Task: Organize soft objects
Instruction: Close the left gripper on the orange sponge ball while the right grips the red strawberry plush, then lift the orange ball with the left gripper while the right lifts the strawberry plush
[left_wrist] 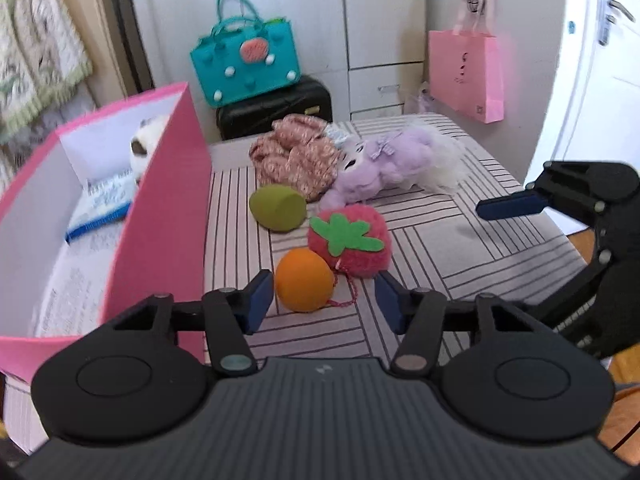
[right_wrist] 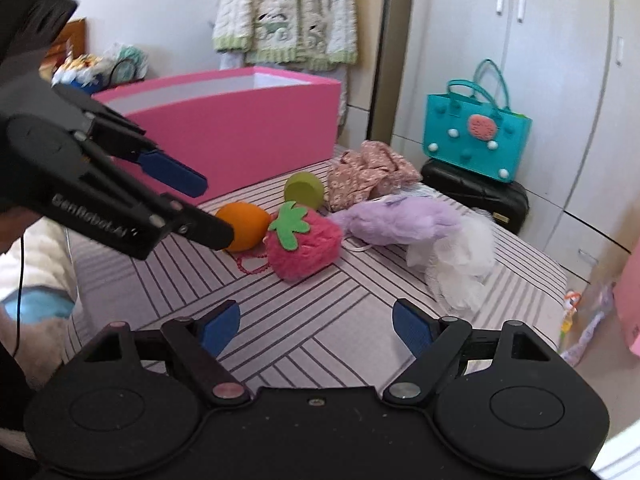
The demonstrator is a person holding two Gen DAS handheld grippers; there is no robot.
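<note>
Soft objects lie on a striped bed (left_wrist: pixel 460 248): an orange ball (left_wrist: pixel 305 285), a pink strawberry plush (left_wrist: pixel 349 240), a green sponge (left_wrist: pixel 278 207), a purple plush (left_wrist: pixel 384 164) and a floral cloth (left_wrist: pixel 296 156). A pink box (left_wrist: pixel 160 216) stands at the left with a white-brown plush (left_wrist: pixel 146 146) inside. My left gripper (left_wrist: pixel 324 300) is open, its jaws just before and either side of the orange ball. My right gripper (right_wrist: pixel 316 326) is open and empty over bare bed, short of the strawberry plush (right_wrist: pixel 304 242). The left gripper (right_wrist: pixel 210 208) also shows there, beside the orange ball (right_wrist: pixel 246 226).
A teal bag (left_wrist: pixel 244 60) sits on a black case (left_wrist: pixel 276 106) beyond the bed. A pink paper bag (left_wrist: pixel 466 74) hangs at the right near a white door (left_wrist: pixel 600 80). A book or packet (left_wrist: pixel 102 204) lies in the box. A knitted garment (right_wrist: pixel 288 8) hangs behind the box.
</note>
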